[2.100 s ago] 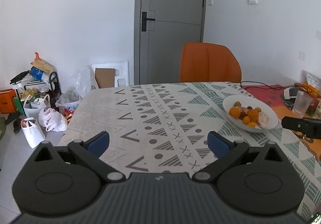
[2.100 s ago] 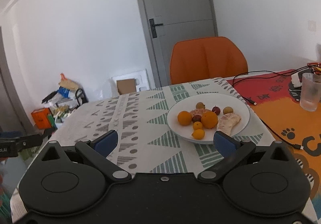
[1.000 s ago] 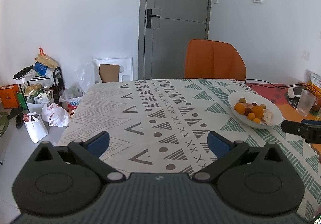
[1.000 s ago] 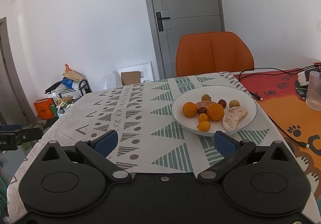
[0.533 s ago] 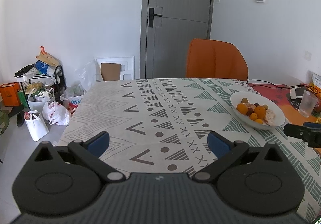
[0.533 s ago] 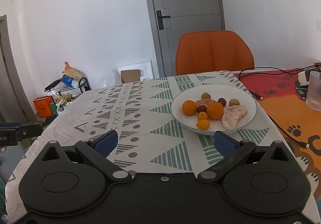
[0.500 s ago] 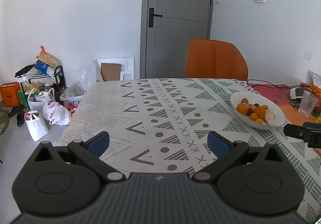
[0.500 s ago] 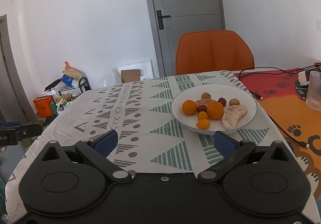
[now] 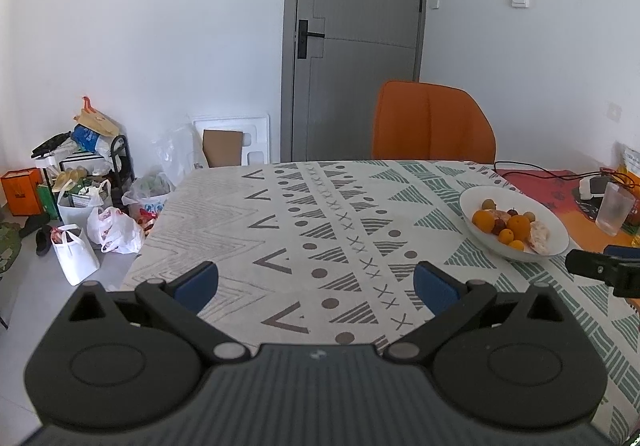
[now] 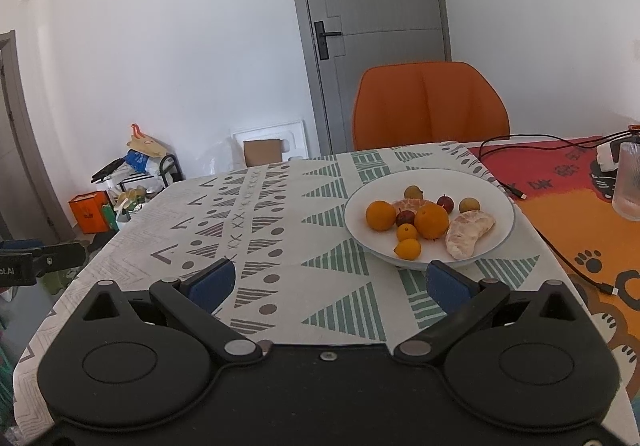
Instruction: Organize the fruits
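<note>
Left gripper (image 9: 316, 280): its fingers are standing wide apart with nothing between them, and it is hovering over the patterned tablecloth (image 9: 320, 230), well to the left of the plate.
Right gripper (image 10: 328, 280): its fingers are also spreading wide and gripping nothing; its right blue pad (image 10: 444, 286) is sitting just in front of the plate's near rim, though whether it is touching cannot be told.
Plate (image 10: 496, 238): a white shallow dish is resting on the tablecloth near the cloth's right edge, directly ahead of the right gripper; in the left wrist view the same plate (image 9: 556, 234) is lying far to the right.
Fruit on the plate: two large oranges (image 10: 380, 215) and (image 10: 431, 221) are sitting side by side with a dark red fruit (image 10: 405, 218) between them; two small orange fruits (image 10: 407, 248) are lying toward the near rim; a peeled citrus half (image 10: 468, 228) is lying at the right; a second red fruit (image 10: 445, 202) and two yellowish round fruits (image 10: 413, 191) are sitting toward the far rim.
Orange chair (image 10: 430, 106): it is standing at the far side of the table.
Glass (image 10: 628, 186): it is standing on the orange mat (image 10: 572, 218) to the right of the plate, well apart from it.
Cable (image 10: 516, 158): a black lead is running across the red mat behind the plate.
Bags (image 9: 88, 222): they are piling up on the floor at the left, beside the wall.
</note>
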Tool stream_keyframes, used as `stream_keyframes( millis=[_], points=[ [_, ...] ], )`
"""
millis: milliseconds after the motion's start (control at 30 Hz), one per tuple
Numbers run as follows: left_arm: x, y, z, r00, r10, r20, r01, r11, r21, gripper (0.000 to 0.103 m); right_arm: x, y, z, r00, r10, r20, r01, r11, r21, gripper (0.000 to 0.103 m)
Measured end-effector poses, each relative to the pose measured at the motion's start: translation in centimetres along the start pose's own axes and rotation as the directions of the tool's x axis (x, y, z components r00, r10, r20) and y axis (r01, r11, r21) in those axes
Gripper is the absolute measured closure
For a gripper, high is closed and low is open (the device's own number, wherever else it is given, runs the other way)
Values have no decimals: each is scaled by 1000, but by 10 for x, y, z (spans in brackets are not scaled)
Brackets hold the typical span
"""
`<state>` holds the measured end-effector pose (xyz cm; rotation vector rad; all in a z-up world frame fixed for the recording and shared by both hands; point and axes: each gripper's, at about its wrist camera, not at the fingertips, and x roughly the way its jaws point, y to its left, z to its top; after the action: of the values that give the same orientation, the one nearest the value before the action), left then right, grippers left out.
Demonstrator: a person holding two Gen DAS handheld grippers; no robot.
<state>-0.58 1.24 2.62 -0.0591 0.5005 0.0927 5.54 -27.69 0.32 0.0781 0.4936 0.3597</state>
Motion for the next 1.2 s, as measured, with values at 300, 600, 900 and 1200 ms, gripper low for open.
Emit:
stream_keyframes(
  millis=[300,600,900,1200],
  points=[
    [-2,3,2,1000,4,4,-4,1000,-2,0,1,-1,1,1000,1,-1,-1,1000,1,0],
    [-2,3,3,1000,11,3,-11,1000,-1,0,2,0,0,1000,4,-11,-4,1000,-4,0],
    [0,3,4,1000,6,-5,-6,1000,-3,0,4,2,-2,1000,3,-21,-3,1000,-3,0],
    [1,4,3,1000,6,-3,-6,1000,-5,0,5,3,-2,1000,-2,-24,2,1000,-11,0]
  ],
)
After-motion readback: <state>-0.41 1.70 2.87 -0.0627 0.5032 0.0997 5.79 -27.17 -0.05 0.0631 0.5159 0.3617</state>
